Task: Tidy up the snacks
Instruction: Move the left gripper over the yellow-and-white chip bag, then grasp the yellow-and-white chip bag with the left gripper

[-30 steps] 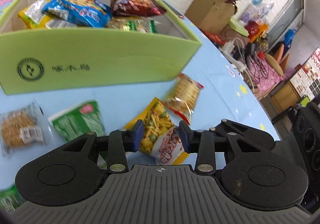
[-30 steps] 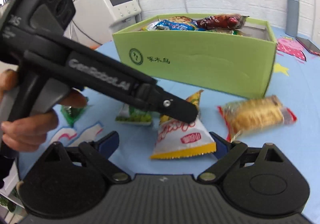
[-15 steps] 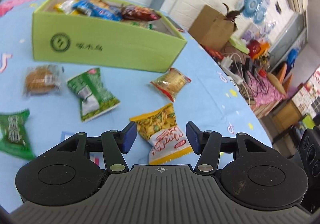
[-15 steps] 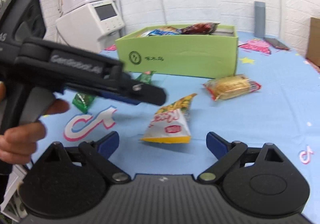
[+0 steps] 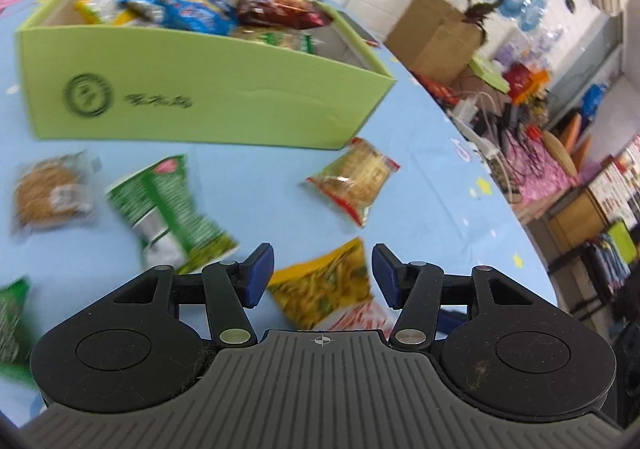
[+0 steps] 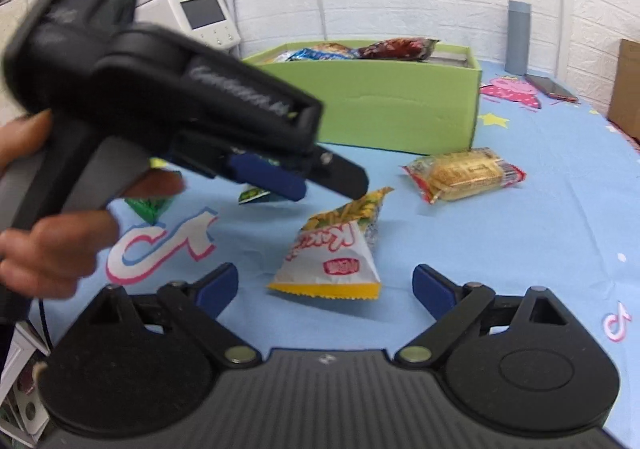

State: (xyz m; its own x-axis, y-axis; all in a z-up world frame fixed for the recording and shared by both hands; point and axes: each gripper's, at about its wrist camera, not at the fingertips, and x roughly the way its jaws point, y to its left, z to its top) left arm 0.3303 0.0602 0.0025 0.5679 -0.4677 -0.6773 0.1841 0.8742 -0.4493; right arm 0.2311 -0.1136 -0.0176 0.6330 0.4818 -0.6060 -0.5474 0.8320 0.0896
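A yellow-and-white snack packet lies on the blue tablecloth. My left gripper hovers open just over its yellow end, with the blue pads on either side and not touching it. My right gripper stands wide open a little short of the packet's white end, nothing between its fingers. Behind stands the green box holding several snack packets. A red-edged cracker packet lies in front of the box.
A green packet, a round cookie in clear wrap and another green packet lie to the left. A grey cylinder and a phone sit behind the box. The table's curved edge runs along the right.
The left jaws have widened from a narrow gap around the packet. The left gripper drew back from the box, then came forward again. The packet stays on the table. The right gripper backed away.
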